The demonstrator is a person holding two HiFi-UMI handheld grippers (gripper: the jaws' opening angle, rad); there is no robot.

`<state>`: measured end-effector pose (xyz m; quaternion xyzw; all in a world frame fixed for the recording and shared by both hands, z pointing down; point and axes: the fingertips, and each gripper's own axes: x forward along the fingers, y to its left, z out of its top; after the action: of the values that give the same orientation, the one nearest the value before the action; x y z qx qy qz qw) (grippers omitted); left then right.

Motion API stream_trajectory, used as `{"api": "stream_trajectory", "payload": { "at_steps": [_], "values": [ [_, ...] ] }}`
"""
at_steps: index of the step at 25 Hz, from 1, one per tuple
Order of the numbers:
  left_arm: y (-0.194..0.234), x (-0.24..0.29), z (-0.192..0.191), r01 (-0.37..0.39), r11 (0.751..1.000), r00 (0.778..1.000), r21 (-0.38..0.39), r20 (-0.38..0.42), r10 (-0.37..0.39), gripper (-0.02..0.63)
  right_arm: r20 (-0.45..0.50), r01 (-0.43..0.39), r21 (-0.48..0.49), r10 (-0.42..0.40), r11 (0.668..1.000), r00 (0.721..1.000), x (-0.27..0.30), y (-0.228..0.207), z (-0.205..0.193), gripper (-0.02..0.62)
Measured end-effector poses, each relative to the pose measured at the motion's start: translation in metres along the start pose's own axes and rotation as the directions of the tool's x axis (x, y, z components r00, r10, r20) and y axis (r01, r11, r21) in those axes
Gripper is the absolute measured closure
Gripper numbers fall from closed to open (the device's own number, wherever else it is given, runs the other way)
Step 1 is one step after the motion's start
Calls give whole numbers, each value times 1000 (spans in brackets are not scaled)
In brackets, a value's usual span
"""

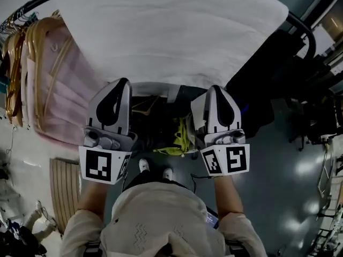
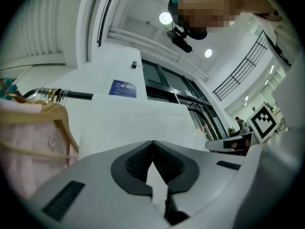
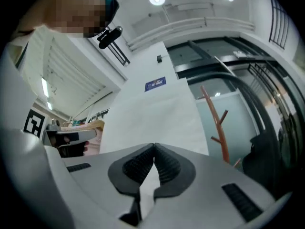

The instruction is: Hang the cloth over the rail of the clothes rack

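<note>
Both tongs are clamped shut on the white cloth (image 1: 171, 31). The left gripper (image 1: 124, 82) pinches one end of its near hem and the right gripper (image 1: 214, 89) the other, with fabric showing between each closed pair of jaws. The cloth spreads away from them across the middle of the black rail (image 1: 36, 2), just beside the pink garments (image 1: 64, 95) hanging at the rail's left end. From here it looks like a matter of holding both corners level and the tension even, then releasing only once both sides drop equally.

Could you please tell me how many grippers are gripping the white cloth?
2: the left gripper pinches the white cloth at its near edge on the left, the right gripper on the right.
</note>
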<state>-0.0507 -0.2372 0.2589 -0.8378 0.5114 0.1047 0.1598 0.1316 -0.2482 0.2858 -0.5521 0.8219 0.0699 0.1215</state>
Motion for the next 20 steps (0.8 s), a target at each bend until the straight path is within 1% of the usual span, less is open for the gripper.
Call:
{"api": "stream_trajectory", "payload": {
  "at_steps": [2,4,7,8,10,14,17,20],
  "values": [
    [-9,-13,-25,-34,999,999,-26,-22,33,594,-63,-31,51,34,998,997,-6,14,-32,577],
    [-19,-25,-52,-54,997,996,-61,-80,49,594,-115,-43,85,53,995,992,-13,27,-59,577],
    [-39,-48,-93,-37,990,983,-136,-185,11,594,-153,-39,124,58,991,986,-24,41,-86,577],
    [-44,-54,-103,-43,986,978,-160,-208,9,594,-162,-39,128,60,991,985,-28,45,-92,577],
    [-53,-65,-117,-58,980,973,-189,-229,13,594,-188,-45,122,67,992,980,-35,56,-104,577],
    [-66,-83,-142,-50,976,962,-211,-273,-10,594,-255,-56,107,82,993,963,-50,74,-127,577],
    [-69,-85,-146,-48,975,962,-219,-272,-14,594,-266,-51,111,79,993,961,-58,77,-133,577],
    [-67,-90,-148,-73,970,958,-233,-287,4,594,-277,-48,112,77,993,958,-62,80,-138,577]
  ]
}}
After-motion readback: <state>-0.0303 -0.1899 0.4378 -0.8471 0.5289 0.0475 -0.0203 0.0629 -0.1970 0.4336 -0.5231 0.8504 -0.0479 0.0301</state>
